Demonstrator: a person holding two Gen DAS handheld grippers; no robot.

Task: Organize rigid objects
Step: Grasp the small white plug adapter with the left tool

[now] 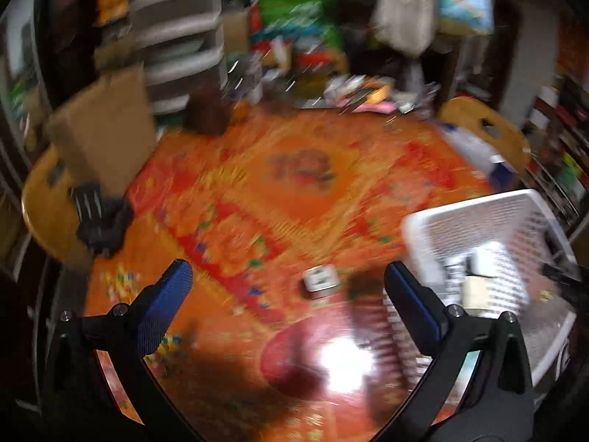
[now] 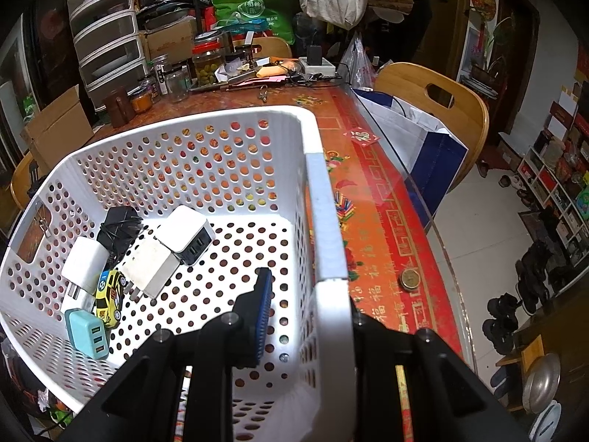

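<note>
A white perforated basket (image 2: 324,199) stands on the table; it also shows at the right of the blurred left wrist view (image 1: 475,213). My right gripper (image 2: 305,305) is shut on the basket's right wall, one blue pad (image 2: 263,313) inside. In the basket lie several chargers: a white one (image 2: 186,232), a teal one (image 2: 88,331), a black one (image 2: 117,228), and a yellow toy car (image 2: 110,294). My left gripper (image 1: 287,287) is open and empty above the table. A small white charger (image 1: 319,280) lies on the cloth just beyond its fingers.
The table has an orange-red patterned cloth (image 1: 279,184) under glass. Jars, a power strip and clutter stand at the far edge (image 2: 206,66). A cardboard box (image 1: 106,129) is at the left, wooden chairs (image 2: 434,107) at the right. A coin (image 2: 409,279) lies by the basket.
</note>
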